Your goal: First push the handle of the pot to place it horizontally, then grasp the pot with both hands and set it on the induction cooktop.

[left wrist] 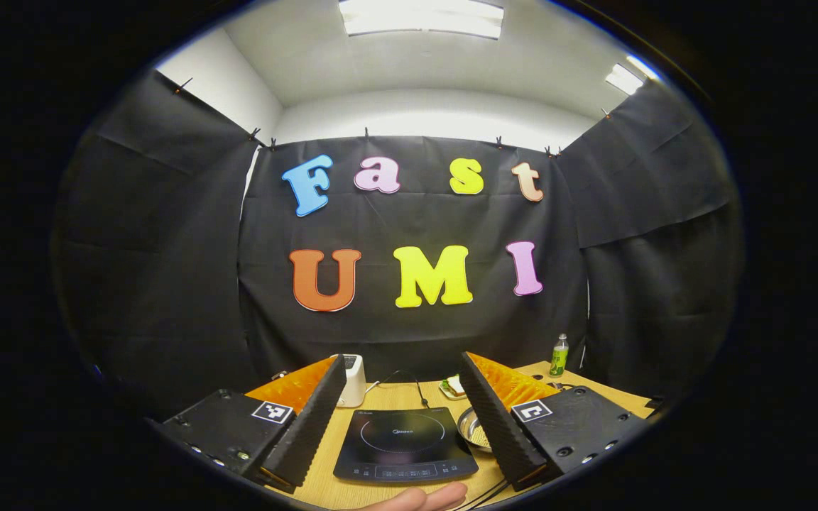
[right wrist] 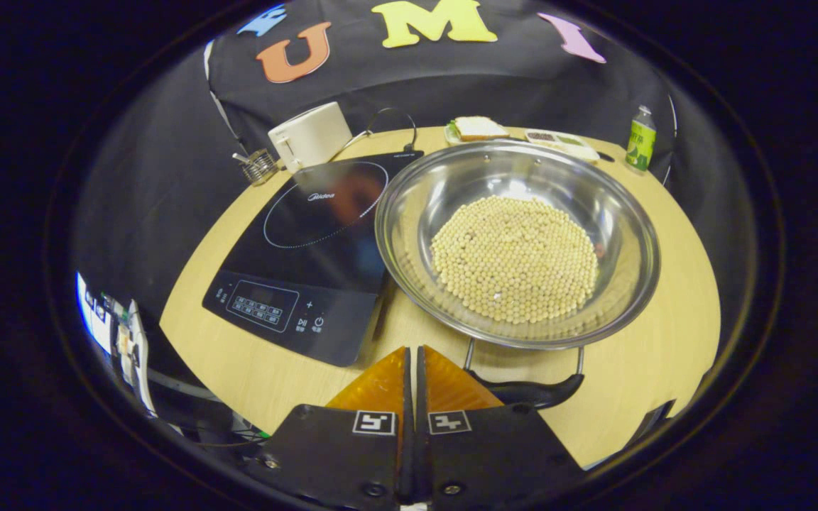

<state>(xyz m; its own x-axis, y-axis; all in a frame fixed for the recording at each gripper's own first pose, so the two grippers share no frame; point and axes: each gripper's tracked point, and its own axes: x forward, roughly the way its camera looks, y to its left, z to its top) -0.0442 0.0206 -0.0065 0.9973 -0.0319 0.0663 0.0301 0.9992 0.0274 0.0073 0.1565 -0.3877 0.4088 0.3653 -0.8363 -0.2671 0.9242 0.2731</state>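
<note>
Pot on table | right hand-held gripper closed beside handle

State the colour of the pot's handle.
The handle of the pot is black, on bare metal brackets. It shows best in the right gripper view.

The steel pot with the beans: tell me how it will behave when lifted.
The pot is probably heavy for its size, given the layer of beans. Its wide, shallow bowl suggests the loose beans would shift or spill if tilted. The polished rim may be slippery.
</note>
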